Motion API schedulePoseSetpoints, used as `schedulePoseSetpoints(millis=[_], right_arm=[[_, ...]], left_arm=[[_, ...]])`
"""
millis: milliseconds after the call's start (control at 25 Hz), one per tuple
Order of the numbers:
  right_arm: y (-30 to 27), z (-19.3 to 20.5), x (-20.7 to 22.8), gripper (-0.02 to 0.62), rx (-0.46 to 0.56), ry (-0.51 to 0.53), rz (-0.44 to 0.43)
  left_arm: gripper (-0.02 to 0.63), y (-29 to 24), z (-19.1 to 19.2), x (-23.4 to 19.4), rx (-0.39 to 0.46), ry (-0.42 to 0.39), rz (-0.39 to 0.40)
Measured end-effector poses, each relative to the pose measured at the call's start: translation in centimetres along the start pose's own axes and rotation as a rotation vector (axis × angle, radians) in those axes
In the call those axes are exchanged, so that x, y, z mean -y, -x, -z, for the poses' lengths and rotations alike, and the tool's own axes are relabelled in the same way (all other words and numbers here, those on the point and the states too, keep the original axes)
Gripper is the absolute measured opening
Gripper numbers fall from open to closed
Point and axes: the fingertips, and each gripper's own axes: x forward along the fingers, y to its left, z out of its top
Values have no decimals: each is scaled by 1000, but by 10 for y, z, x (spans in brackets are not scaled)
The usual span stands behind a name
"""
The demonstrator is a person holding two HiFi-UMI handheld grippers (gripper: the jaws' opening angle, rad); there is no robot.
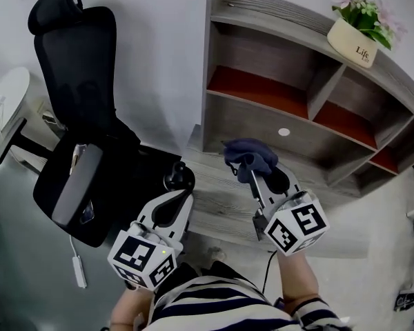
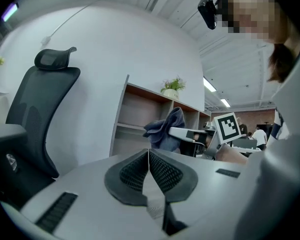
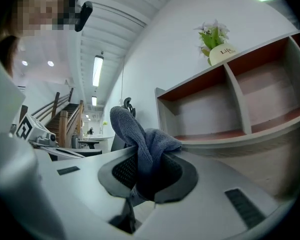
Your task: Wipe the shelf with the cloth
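A grey wooden shelf unit (image 1: pixel 262 126) with red-brown boards stands against the white wall; it also shows in the left gripper view (image 2: pixel 132 121) and the right gripper view (image 3: pixel 240 104). My right gripper (image 1: pixel 247 167) (image 3: pixel 147 169) is shut on a dark blue cloth (image 1: pixel 252 152) (image 3: pixel 135 131), held bunched above the unit's grey lower ledge (image 1: pixel 217 202), in front of the bottom compartment. The cloth (image 2: pixel 165 128) sticks up past the jaws. My left gripper (image 1: pixel 181 176) (image 2: pixel 149 159) hangs to the left of the ledge, jaws pressed together with nothing between them.
A black office chair (image 1: pixel 76 116) (image 2: pixel 35 109) stands close on the left, next to the left gripper. A cream pot with a flowering plant (image 1: pixel 355 36) (image 3: pixel 216 41) sits on top of the shelf unit. A round white table (image 1: pixel 3 98) is at the far left.
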Motion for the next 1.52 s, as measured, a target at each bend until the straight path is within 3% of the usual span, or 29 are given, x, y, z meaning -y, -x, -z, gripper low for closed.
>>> schedulePoseSetpoints(millis=[360,480,640,840,1280,1520], right_arm=[[-37,-56,7,75,103,67,-149],[-46,-70,12,75,135,78,-163],[-63,-91,11,75,184,93,-175],[-92,-119,4,75,234,141,-183],[-149,-178,-9,75,371,253,-95],[-174,-179,-7,75,359,342,4]], left_arm=[[20,-36,-30,4,56,8,-36],[20,-41,-35,5,58,27,-22],[20,-46,-46,-3,69,-8,-34],[20,-56,-61,-11,106,-33,11],[20,-63,-90,-45,162,-81,108],[20,-69,-87,-66,151,-81,126]])
